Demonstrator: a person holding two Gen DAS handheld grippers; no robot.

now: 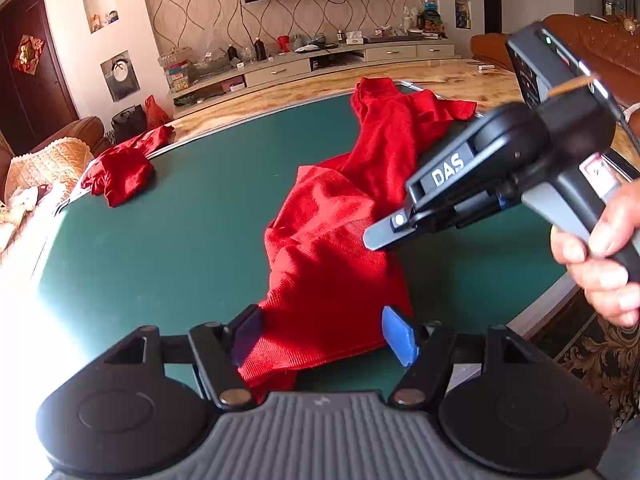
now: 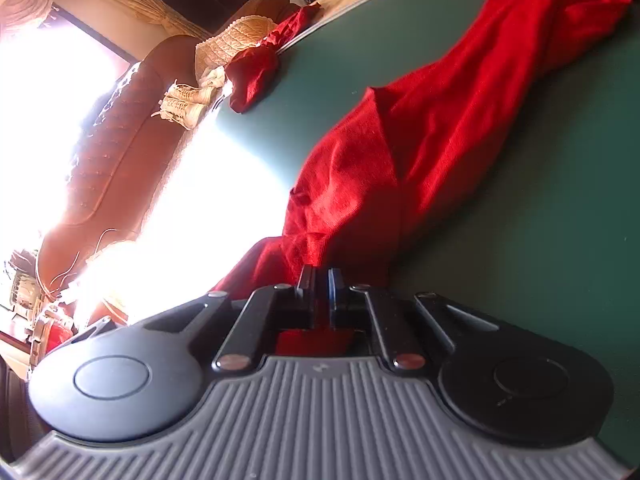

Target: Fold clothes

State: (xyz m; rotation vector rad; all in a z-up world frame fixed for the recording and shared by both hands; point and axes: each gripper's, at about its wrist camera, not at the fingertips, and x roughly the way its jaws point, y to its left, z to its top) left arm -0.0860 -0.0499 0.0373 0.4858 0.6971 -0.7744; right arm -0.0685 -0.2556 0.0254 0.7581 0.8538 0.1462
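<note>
Left of the long red garment (image 1: pixel 340 216), a 2nd red garment (image 1: pixel 120 174) lay bunched at the green desk (image 1: pixel 180 220) edge, well apart from it. Long garment ran crumpled across desk centre, far end reaching the desk's back edge. Left tool (image 1: pixel 320 334) was wide open, fingers either side of the garment's near hem, cloth between them w/ gaps; black finger (image 1: pixel 248 332) just beside the fabric. Right of the garment, right tool (image 2: pixel 320 280) was closed tight on a fold of it, lifted slightly off the desk, a hand (image 1: pixel 600 264) gripping its handle.
</note>
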